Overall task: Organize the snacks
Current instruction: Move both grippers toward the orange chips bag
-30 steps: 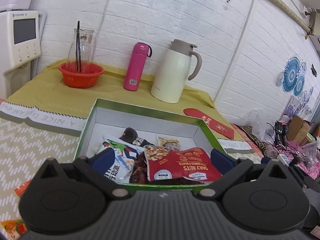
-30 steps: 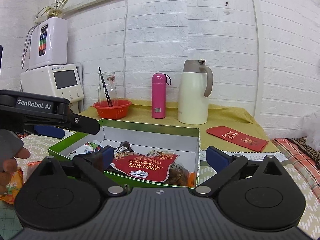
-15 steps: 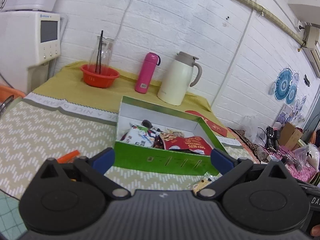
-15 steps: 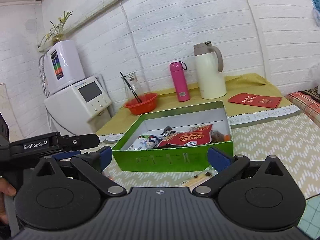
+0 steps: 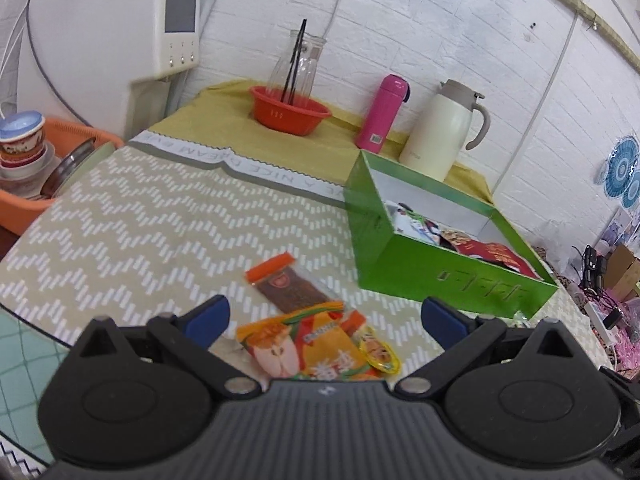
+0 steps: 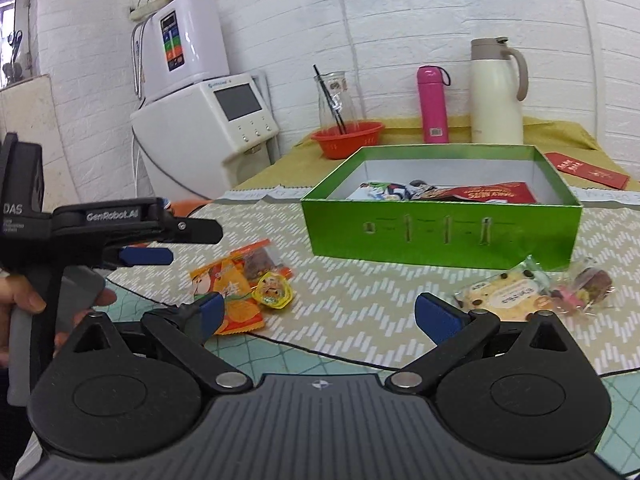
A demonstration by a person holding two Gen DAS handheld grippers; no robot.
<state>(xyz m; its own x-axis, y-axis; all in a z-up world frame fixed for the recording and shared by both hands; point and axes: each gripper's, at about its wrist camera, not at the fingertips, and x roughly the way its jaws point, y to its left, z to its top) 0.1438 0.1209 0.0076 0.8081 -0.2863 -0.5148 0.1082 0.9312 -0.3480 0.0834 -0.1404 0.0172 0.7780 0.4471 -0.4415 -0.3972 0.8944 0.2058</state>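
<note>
Currently both tools, left tool and right tool, are spread apart and empty. Orange snack packet lies flat on the bench, near the green box. Judged light, crinkly, slippery; pinch a sealed edge.

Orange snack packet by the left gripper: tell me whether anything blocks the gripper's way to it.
Nothing visible does. The left gripper is open, and the orange snack packet lies on bare mat just ahead of its fingers, apart from the green box.
</note>
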